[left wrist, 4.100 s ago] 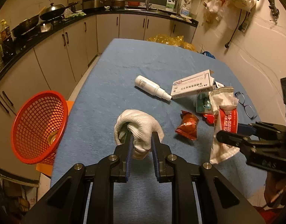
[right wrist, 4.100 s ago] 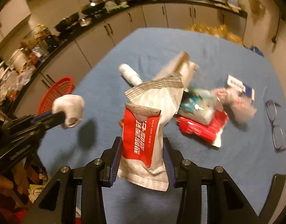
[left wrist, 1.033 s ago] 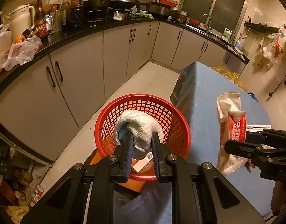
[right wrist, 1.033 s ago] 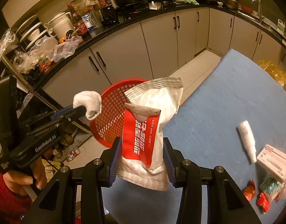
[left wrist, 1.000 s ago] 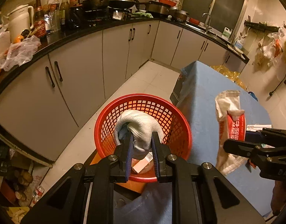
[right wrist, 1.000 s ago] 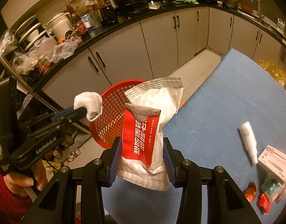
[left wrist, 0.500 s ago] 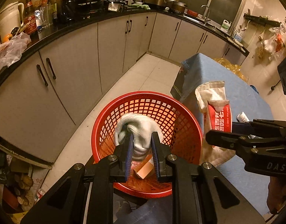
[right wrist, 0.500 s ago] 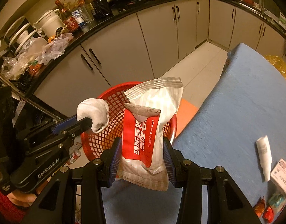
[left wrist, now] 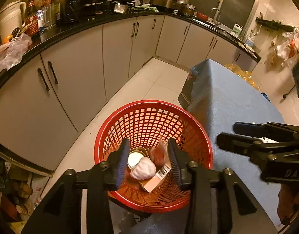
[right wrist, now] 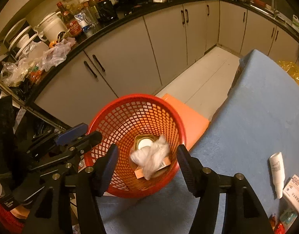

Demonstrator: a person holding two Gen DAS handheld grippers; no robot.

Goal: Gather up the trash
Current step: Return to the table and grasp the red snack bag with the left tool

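Both the left gripper (left wrist: 148,160) and right gripper (right wrist: 146,164) hang over the basket (left wrist: 196,128), their jaws just opened wide and empty, so the glove (left wrist: 142,168) and wipes pack (right wrist: 152,160) drop inside it.

You can read "DAS" in pale letters on the right gripper (left wrist: 225,136) body, near the left wrist view's right edge. A barcode shows on the carton (left wrist: 155,179) in the basket (left wrist: 114,124); its digits are too small.
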